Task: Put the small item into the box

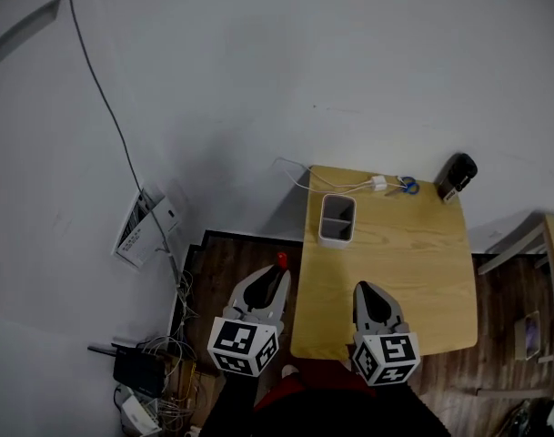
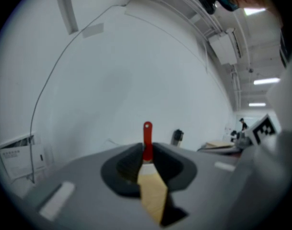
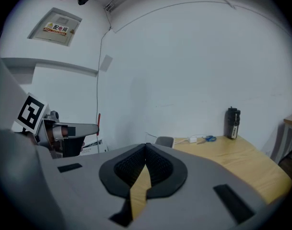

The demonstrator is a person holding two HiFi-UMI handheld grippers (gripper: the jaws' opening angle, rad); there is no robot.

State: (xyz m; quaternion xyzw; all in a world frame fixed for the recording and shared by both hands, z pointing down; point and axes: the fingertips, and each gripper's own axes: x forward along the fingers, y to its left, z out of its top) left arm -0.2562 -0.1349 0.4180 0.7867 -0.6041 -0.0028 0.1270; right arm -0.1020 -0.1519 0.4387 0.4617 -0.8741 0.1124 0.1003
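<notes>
Closest to me, my left hand-held gripper (image 1: 278, 273) is clamped on the small red item (image 1: 281, 260), which sticks out along the jaws and points away. I can't quite tell what it is. It hangs just left of the counter (image 1: 422, 271). My right hand-held gripper (image 1: 366, 291) has its jaws together on nothing. Farther off, the white box (image 1: 336, 236) lies ahead and right of the left gripper, its long axis near-to-far. Its inside is dim, and the left gripper view doesn't show it.
</notes>
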